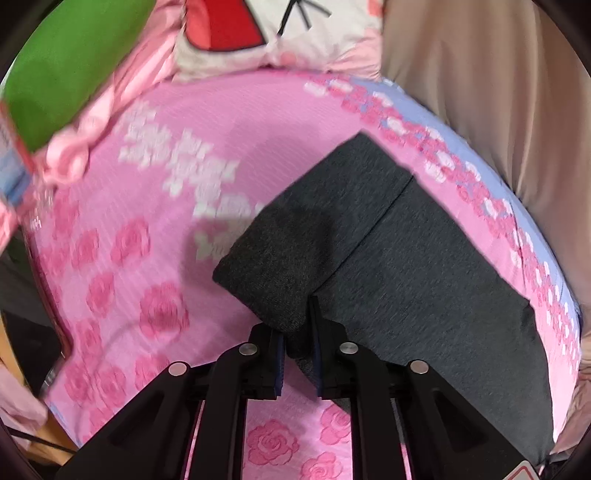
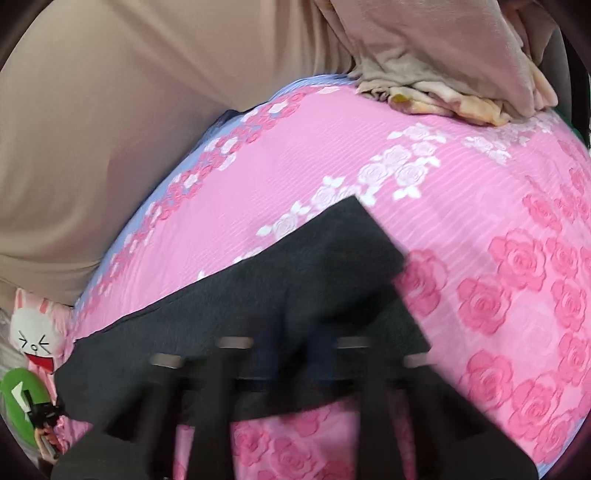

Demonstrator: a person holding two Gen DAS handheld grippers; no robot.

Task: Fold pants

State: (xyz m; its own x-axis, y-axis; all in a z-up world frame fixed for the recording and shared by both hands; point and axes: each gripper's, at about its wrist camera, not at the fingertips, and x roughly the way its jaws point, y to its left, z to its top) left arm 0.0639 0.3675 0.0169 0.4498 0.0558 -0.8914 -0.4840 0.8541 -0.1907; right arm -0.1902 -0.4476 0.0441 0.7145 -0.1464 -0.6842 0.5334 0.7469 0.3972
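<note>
Your left tongs (image 1: 299, 354) pinch a fold of the dark grey pants (image 1: 406, 266) at lower centre.
Right tongs (image 2: 291, 363) too blurred; can't tell their grip; pants lie on the pink rose bedspread (image 2: 461, 206).

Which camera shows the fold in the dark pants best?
The left wrist view: the pants are sharp there, the folded-over flap and its seam clear. The right wrist view shows the pants too, but motion-blurred.

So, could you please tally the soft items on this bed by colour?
Dark grey: 1, the pants
Pink rose-print: 1, the bedspread
Green: 1, the cushion
White cartoon: 1, the pillow
Beige: 1, the blanket pile
Total: 5
</note>
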